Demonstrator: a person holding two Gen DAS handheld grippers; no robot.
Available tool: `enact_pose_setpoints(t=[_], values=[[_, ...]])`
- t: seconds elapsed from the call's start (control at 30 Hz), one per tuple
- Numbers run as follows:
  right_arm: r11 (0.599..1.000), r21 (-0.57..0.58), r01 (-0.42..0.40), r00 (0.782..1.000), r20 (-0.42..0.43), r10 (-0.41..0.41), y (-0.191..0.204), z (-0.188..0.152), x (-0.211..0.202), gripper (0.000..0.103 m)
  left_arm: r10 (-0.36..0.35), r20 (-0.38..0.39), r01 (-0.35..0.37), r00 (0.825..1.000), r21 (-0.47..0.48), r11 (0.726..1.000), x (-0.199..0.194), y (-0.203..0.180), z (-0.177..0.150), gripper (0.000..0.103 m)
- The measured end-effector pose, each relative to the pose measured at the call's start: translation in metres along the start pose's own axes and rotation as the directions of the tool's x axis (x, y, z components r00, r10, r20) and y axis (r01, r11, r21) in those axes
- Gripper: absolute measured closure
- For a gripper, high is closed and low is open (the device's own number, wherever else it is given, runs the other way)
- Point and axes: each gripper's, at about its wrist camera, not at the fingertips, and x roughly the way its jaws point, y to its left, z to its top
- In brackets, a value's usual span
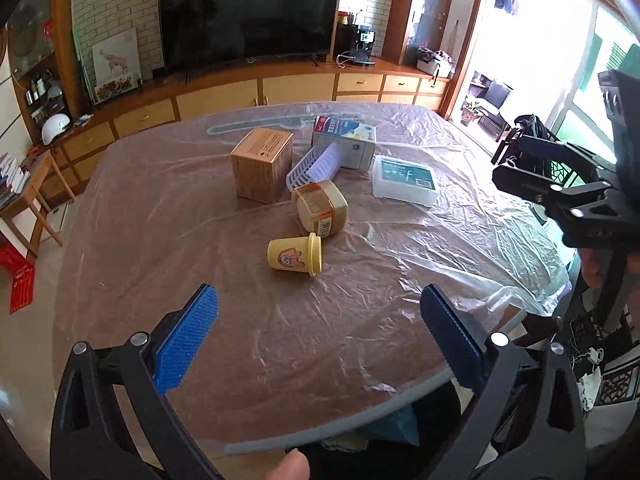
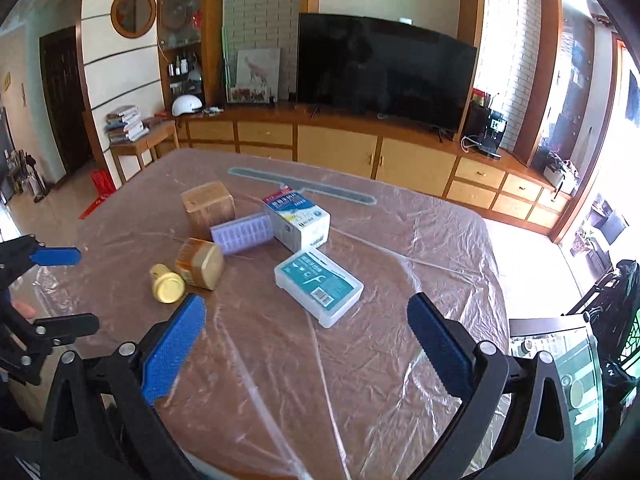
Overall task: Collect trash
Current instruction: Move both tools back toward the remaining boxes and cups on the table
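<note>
Six items lay on the table: one brown cardboard box (image 1: 262, 164) at the far left, one white-and-blue carton (image 1: 348, 142) at the far right, one lavender tray (image 1: 316, 164) between them, one clear flat case (image 1: 404, 180) right, one tan jar (image 1: 320, 208), and one yellow cup (image 1: 294, 254) nearest.

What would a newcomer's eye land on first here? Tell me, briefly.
First, the cluster of trash mid-table: a small yellow cup lying on its side, a tan jar tipped over behind it, and a brown cardboard box standing farther back. Then the big dark TV against the far wall. Both tongs, left and right, are open and empty.
</note>
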Motion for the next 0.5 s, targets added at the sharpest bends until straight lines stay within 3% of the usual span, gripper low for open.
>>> enact_pose_setpoints(t=[0.27,0.5], values=[[0.998,-0.023,-0.055,0.994,-0.093,0.052,-0.011,0.004,0.055,0.004,-0.015,-0.087,0.009,0.996,-0.068,0.998,0.037,0.013,0.011,0.002],[0.992,-0.002,-0.124,0.977,-0.174,0.122,-0.03,0.008,0.103,0.004,0.002,-0.134,-0.01,0.991,-0.055,0.998,0.065,0.017,0.02,0.002]])
